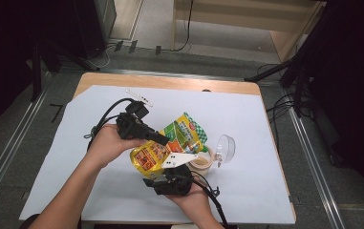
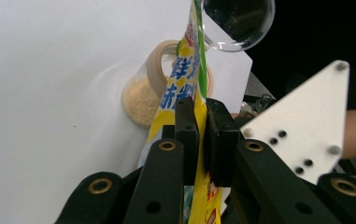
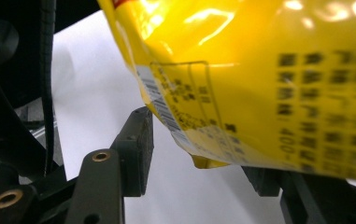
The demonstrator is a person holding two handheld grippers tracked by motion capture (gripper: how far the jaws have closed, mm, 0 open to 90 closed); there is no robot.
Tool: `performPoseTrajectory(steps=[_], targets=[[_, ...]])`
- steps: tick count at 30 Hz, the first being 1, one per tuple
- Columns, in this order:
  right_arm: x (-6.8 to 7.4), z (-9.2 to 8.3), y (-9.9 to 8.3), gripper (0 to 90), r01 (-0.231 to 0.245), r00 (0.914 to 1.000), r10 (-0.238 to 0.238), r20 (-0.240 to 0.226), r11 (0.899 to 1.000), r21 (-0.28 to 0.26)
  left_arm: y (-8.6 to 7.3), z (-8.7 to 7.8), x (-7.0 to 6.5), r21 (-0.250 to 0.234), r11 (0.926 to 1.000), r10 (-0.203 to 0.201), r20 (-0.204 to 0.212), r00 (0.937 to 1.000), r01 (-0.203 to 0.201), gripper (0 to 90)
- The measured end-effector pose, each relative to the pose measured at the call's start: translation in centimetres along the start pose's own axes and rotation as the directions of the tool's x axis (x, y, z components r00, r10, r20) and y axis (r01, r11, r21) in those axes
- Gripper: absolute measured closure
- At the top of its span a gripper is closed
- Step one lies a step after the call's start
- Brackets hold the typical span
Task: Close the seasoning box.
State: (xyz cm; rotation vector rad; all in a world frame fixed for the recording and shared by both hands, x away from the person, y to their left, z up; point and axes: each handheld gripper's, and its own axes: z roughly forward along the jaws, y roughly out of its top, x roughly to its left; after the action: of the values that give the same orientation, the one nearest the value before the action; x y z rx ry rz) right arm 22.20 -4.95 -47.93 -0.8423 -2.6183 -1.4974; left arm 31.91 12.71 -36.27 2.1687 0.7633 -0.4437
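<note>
Two hands: left claw (image 1: 163, 140) clamps the pouch (image 1: 170, 143) (tilted), right claw (image 3: 199, 154) released beneath.

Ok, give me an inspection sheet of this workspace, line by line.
Surface: white sheet over a wooden table.
Job's things: yellow-green pouch tilted over an open jar of beige granules; clear lid beside the jar.
Clutter: small white strip near the far edge.
Grippers: left hand-held gripper clamped on the pouch; right hand-held gripper open, jaws astride the pouch's bottom corner.
Cables: black gripper cable; floor cables.
Surroundings: grey floor, wooden frame.
</note>
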Motion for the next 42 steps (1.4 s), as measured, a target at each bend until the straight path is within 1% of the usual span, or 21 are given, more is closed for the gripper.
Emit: performPoseTrajectory(steps=[3,6,10,14,16,18,22,28,31,33,40,42], targets=[[-0.1,0.1,-0.1,50.2,-0.010,0.9999,0.010,-0.002,1.000,0.005,-0.6,-0.2,0.4,-0.010,0.9999,0.013,0.022,0.9997,-0.012,86.7],[0.0,0.2,-0.2,49.9,-0.004,1.0000,0.004,-0.001,1.000,0.014,-1.1,-0.4,1.0,-0.026,0.9997,0.006,0.059,0.9982,-0.005,88.5],[0.1,0.2,-0.1,49.7,0.022,0.9997,-0.022,0.011,0.999,0.027,-1.5,-0.7,1.3,-0.037,0.9993,0.012,0.080,0.9967,-0.009,89.5],[0.1,0.2,-0.2,49.3,0.022,0.9997,-0.022,0.012,0.999,0.025,-1.7,-1.0,1.4,-0.047,0.9987,0.023,0.104,0.9943,-0.018,90.0],[0.1,0.2,-0.2,49.2,0.022,0.9997,-0.022,0.012,0.999,0.024,-1.8,-1.2,1.3,-0.051,0.9983,0.033,0.107,0.9937,-0.027,90.0],[0.2,0.2,-0.1,49.2,0.035,0.9992,-0.036,0.017,0.999,0.020,-2.0,-1.4,1.3,-0.054,0.9979,0.042,0.110,0.9930,-0.037,90.0],[0.0,0.0,-0.1,48.9,0.026,0.9995,-0.026,0.016,1.000,0.016,-2.1,-1.8,1.2,-0.071,0.9963,0.057,0.114,0.9918,-0.049,90.0],[0.1,-0.3,-0.1,48.9,0.026,0.9994,-0.026,0.022,1.000,0.007,-2.3,-2.3,1.4,-0.090,0.9950,0.052,0.107,0.9929,-0.043,90.0],[0.3,-0.5,0.0,48.9,0.048,0.9984,-0.048,0.031,0.999,0.000,-2.4,-2.6,1.5,-0.101,0.9942,0.047,0.105,0.9933,-0.036,90.0],[0.3,-0.7,0.1,48.9,0.051,0.9981,-0.051,0.033,0.999,-0.002,-2.5,-2.9,1.6,-0.110,0.9934,0.044,0.107,0.9934,-0.032,90.0],[0.4,-1.0,0.3,48.9,0.051,0.9982,-0.051,0.030,0.999,-0.015,-2.7,-3.7,1.9,-0.134,0.9905,0.042,0.100,0.9941,-0.028,90.0],[0.5,-1.1,0.3,48.9,0.053,0.9981,-0.052,0.032,0.998,-0.018,-2.9,-4.1,2.0,-0.147,0.9888,0.037,0.098,0.9945,-0.022,90.0]])
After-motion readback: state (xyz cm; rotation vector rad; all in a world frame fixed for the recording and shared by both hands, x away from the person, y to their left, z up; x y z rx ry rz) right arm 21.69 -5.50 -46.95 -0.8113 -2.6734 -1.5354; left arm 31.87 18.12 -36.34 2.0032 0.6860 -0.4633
